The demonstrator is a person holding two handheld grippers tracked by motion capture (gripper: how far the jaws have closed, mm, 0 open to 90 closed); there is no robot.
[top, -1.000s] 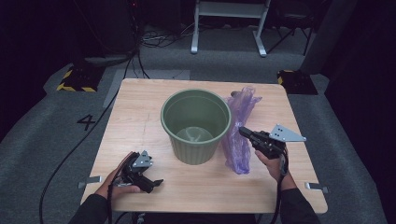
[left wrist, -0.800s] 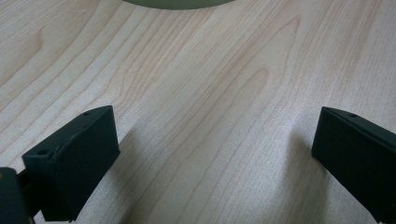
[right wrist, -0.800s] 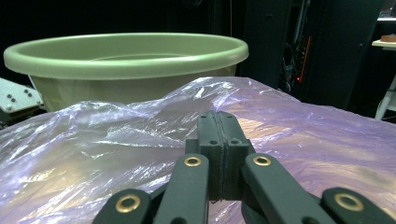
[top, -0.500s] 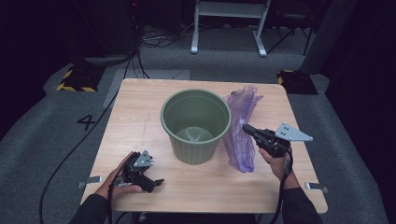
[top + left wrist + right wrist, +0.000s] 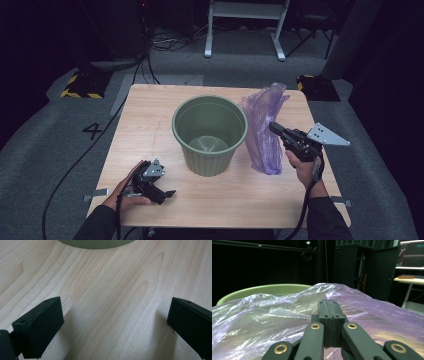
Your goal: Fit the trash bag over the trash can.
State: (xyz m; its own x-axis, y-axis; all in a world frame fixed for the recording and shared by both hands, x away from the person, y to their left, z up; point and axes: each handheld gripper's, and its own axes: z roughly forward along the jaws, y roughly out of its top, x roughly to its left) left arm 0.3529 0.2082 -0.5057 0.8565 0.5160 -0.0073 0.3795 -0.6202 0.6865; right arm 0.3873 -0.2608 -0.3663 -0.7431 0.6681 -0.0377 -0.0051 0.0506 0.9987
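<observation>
Right gripper [image 5: 274, 127] jaws pressed together against the purple bag [image 5: 262, 131]; left gripper [image 5: 167, 194] jaws wide, empty.

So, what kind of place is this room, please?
Probably a lab or recording studio: a wooden table alone on grey carpet, cables across the floor, black-and-yellow marked weights and dark surroundings.

A wooden table [image 5: 150, 125] stands on grey carpet [image 5: 60, 150]; black cables [image 5: 165, 42] lie behind it.

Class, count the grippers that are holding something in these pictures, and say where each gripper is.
1. The right gripper is shut on the purple bag beside the green bin; the left gripper rests open on the table.
</observation>
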